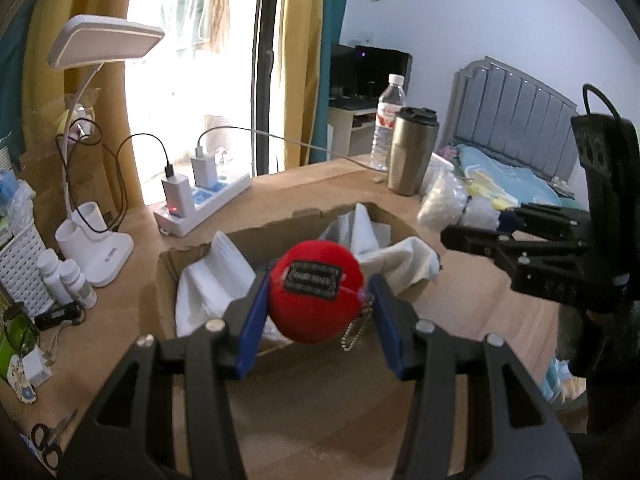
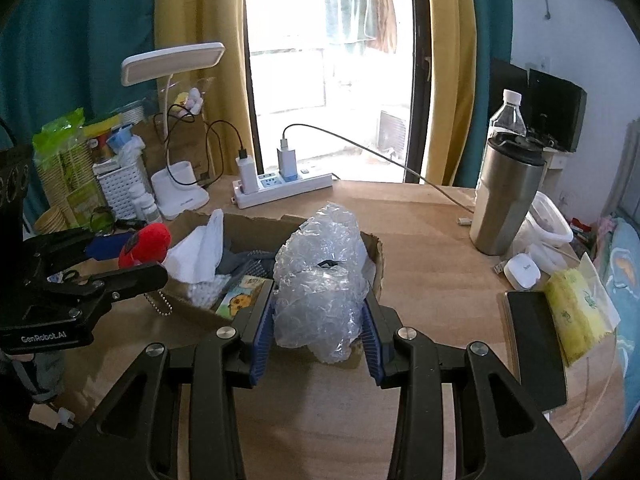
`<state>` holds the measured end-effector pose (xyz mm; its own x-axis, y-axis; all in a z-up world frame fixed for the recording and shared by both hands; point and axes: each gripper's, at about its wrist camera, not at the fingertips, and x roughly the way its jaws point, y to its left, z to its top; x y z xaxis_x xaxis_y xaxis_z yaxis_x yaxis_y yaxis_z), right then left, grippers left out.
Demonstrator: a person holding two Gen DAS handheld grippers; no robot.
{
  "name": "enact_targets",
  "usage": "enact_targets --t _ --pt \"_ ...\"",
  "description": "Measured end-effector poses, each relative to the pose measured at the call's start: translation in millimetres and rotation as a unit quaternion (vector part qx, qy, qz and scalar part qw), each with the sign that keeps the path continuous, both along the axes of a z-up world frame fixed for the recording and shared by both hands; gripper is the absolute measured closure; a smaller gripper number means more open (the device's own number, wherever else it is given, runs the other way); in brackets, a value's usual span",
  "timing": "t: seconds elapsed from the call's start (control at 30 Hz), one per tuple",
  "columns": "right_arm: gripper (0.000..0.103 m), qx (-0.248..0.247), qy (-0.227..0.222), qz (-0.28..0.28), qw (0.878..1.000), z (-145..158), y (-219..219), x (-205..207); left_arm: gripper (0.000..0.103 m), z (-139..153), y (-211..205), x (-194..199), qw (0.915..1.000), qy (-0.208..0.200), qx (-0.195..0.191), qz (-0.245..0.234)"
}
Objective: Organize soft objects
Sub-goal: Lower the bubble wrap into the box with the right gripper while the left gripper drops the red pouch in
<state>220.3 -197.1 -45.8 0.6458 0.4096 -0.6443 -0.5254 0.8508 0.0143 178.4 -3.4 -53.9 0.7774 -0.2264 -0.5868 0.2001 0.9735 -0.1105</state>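
The left gripper (image 1: pixel 318 300) has its jaws clamped on a red plush ball (image 1: pixel 316 290), held above the open cardboard box (image 1: pixel 240 236) on the desk (image 1: pixel 320 184). The right gripper (image 2: pixel 318 322) pinches a wad of bubble wrap (image 2: pixel 320 276) over the same box.

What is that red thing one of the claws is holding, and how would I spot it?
Start at the torn cardboard box on the wooden desk. Just above its white cloths, the left gripper pinches a round red plush ball. It alone is red, with a black patch and a dangling bead chain.
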Motion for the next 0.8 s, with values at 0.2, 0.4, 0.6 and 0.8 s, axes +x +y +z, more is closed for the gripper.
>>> enact_targets --t 0.2,0.4,0.6,0.8 --pt "0.063 0.009 0.004 -0.006 1.0 -4 -1 18 0.052 -4 2 16 1.0 0.006 0.001 0.001" --pt "0.063 0.027 0.005 -0.019 0.999 -8 -3 37 0.052 -7 4 32 0.9999 0.01 0.003 0.003" --pt "0.062 0.033 0.011 -0.02 0.999 -13 0 54 0.052 -11 5 47 0.9999 0.013 0.003 0.002" --pt "0.058 0.034 0.017 -0.017 0.999 -21 5 66 0.052 -17 4 66 0.9998 0.018 0.003 0.003"
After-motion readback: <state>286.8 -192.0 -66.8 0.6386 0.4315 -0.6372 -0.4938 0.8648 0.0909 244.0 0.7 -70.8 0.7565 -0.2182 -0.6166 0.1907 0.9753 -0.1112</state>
